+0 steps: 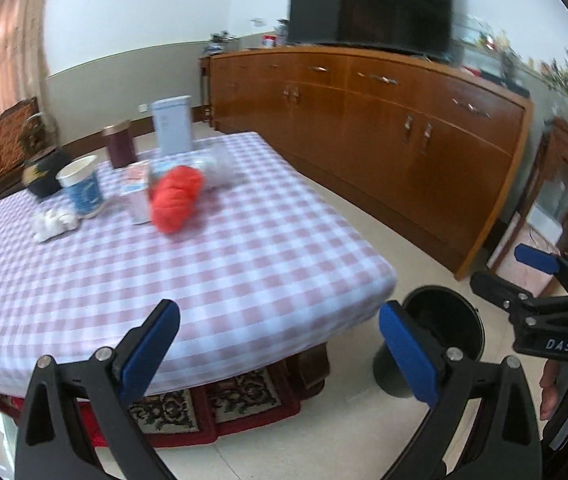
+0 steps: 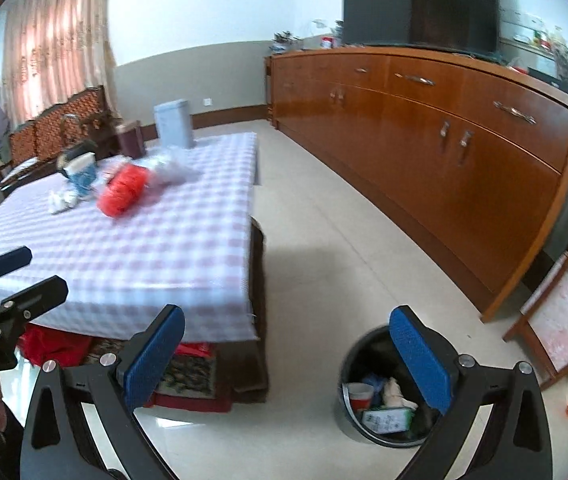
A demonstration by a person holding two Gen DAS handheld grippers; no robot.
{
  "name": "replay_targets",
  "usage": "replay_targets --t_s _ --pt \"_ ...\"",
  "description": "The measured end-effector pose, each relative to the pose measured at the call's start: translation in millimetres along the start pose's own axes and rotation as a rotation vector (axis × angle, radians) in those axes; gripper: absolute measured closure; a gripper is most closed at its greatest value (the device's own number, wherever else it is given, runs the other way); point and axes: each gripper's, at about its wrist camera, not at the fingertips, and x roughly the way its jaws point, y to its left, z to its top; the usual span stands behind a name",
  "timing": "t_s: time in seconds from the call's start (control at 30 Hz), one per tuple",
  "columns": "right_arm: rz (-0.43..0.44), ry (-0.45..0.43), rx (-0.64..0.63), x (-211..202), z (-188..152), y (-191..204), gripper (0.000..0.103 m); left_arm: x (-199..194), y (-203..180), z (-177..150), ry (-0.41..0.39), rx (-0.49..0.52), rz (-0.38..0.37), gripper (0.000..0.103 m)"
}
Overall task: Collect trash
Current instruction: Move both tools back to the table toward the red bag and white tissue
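Both the left tongs [image 1: 280,344] and the right tongs [image 2: 287,354] are spread wide, gripping nothing. Upper left on the checked bench [image 1: 212,264] lie a red crumpled bag [image 1: 176,198], white wad [image 1: 54,222] and paper cup [image 1: 80,188]. The black bin [image 2: 363,404], lower right on the floor, holds scraps.

Red bag [image 1: 176,198] on table; bin [image 2: 387,396] part-filled.

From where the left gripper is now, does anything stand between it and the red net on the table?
Nothing visible does. Only bare checkered tablecloth lies between the open left gripper and the red net. The paper cup and crumpled tissue sit off to the net's left.
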Motion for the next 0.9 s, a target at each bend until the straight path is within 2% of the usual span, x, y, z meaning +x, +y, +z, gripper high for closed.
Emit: replay_targets --t_s 0.13,0.27,0.5,0.7,0.9 --pt "0.046 -0.021 -0.024 3 16 28 0.0 -7 30 -1 -0.007 -0.05 0.017 0.003" --pt "0.102 -0.039 -0.052 10 30 60 0.0 -15 62 -3 -0.024 -0.074 0.091 0.003" --pt "0.149 -0.062 -0.107 28 53 115 0.0 -20 125 -9 -0.045 -0.154 0.197 0.005" --pt "0.176 -0.054 -0.153 62 71 166 0.004 -15 174 -10 -0.04 -0.211 0.269 0.007" --pt "0.186 -0.022 -0.179 100 83 199 0.01 -4 201 -6 -0.033 -0.233 0.299 0.007"
